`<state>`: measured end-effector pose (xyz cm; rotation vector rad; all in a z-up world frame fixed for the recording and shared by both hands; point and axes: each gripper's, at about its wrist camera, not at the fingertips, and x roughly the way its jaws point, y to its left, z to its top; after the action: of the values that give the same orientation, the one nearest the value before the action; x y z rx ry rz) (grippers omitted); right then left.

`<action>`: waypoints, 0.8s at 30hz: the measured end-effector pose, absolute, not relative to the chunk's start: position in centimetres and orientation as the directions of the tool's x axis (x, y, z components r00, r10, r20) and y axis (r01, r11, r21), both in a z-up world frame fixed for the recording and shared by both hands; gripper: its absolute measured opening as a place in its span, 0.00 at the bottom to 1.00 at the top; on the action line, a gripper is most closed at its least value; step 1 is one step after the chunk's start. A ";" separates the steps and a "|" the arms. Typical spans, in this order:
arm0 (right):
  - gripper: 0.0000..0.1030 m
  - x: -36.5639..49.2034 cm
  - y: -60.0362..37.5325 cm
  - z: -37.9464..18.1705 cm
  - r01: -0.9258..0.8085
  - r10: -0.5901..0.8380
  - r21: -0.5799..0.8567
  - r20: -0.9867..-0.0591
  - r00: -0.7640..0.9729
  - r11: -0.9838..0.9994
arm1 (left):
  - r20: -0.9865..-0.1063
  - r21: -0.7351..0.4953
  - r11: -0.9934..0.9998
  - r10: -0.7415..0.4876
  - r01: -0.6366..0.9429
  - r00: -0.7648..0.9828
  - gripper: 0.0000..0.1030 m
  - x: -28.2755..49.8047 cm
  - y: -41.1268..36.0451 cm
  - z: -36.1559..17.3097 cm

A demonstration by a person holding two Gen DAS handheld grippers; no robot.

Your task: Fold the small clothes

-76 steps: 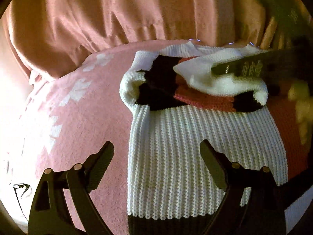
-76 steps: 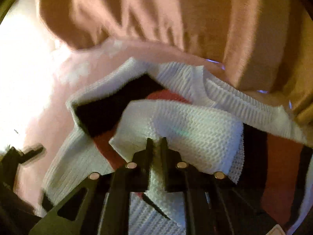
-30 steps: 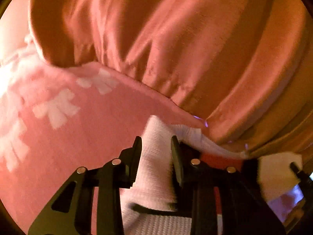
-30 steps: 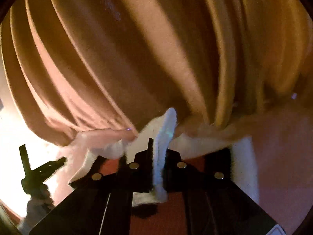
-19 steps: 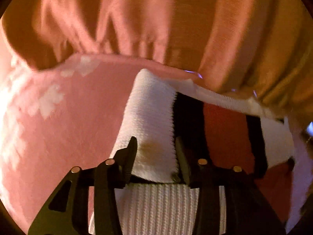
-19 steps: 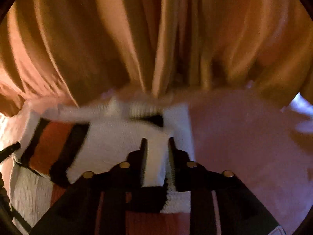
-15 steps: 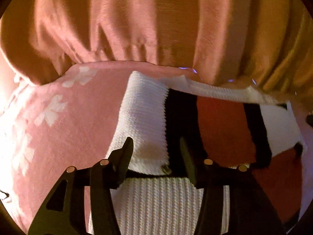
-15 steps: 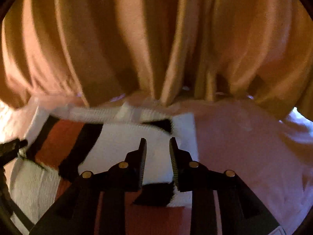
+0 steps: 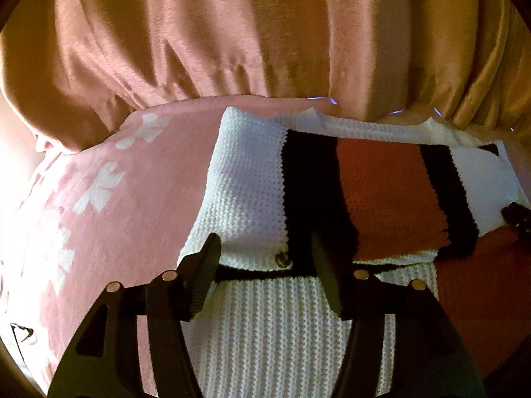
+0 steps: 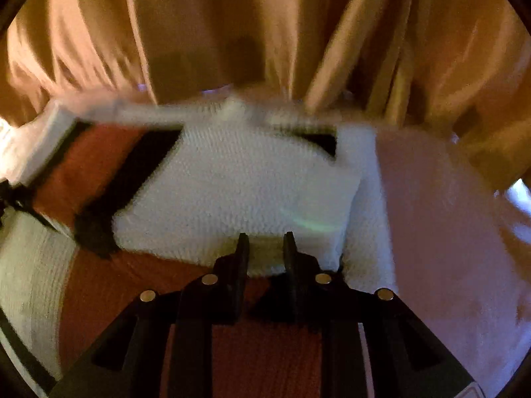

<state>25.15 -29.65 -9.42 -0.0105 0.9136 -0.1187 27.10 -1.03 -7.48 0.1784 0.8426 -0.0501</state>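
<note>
A knitted sweater (image 9: 265, 325) in white, black and red lies on a pink blanket (image 9: 139, 205). Its top part (image 9: 391, 199) is folded down flat over the body. My left gripper (image 9: 265, 262) hovers at the fold's near left edge; its jaws are opening and the pads stand clear of the knit. In the right wrist view the white folded flap (image 10: 232, 192) lies ahead. My right gripper (image 10: 265, 248) is at its near edge, jaws narrow and closing, with the flap's edge between the fingertips but a gap showing. Each gripper's dark tip shows at the other view's edge.
An orange-brown curtain (image 9: 265, 33) hangs right behind the sweater's far edge. The pink blanket with white flower prints (image 9: 99, 189) spreads to the left, and plain pink blanket (image 10: 448, 232) spreads to the right of the sweater.
Both grippers were shut on white knit and held it up near the curtain. They have come down toward me, laid the fold flat on the sweater and let go.
</note>
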 end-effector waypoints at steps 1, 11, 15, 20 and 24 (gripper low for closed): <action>0.19 25.1 -29.6 -9.0 0.101 -0.107 -0.057 -0.790 0.604 0.993 | -0.746 0.143 0.982 0.028 0.119 0.665 0.54 27.0 -1.1 -7.5; 0.19 28.0 -31.6 -9.1 0.163 -0.157 -0.075 -0.800 0.580 0.984 | -0.734 0.190 0.974 0.059 0.121 0.676 0.58 29.4 -2.3 -8.1; 0.20 25.7 -30.1 -8.2 0.172 -0.157 -0.061 -0.763 0.627 0.983 | -0.738 0.189 0.972 0.049 0.136 0.673 0.58 29.1 -2.8 -8.2; 0.20 22.9 -28.2 -6.9 0.173 -0.119 -0.002 -0.735 0.668 0.985 | -0.725 0.197 0.968 0.039 0.153 0.688 0.67 27.3 -3.4 -7.7; 0.21 23.9 -29.2 -6.2 0.199 -0.133 0.003 -0.732 0.668 0.980 | -0.732 0.186 0.971 0.033 0.152 0.681 0.69 27.4 -3.3 -7.4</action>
<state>23.90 -29.15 -6.25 0.0855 0.8178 -0.1877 27.39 -3.26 -7.39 0.2403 0.8212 -0.0673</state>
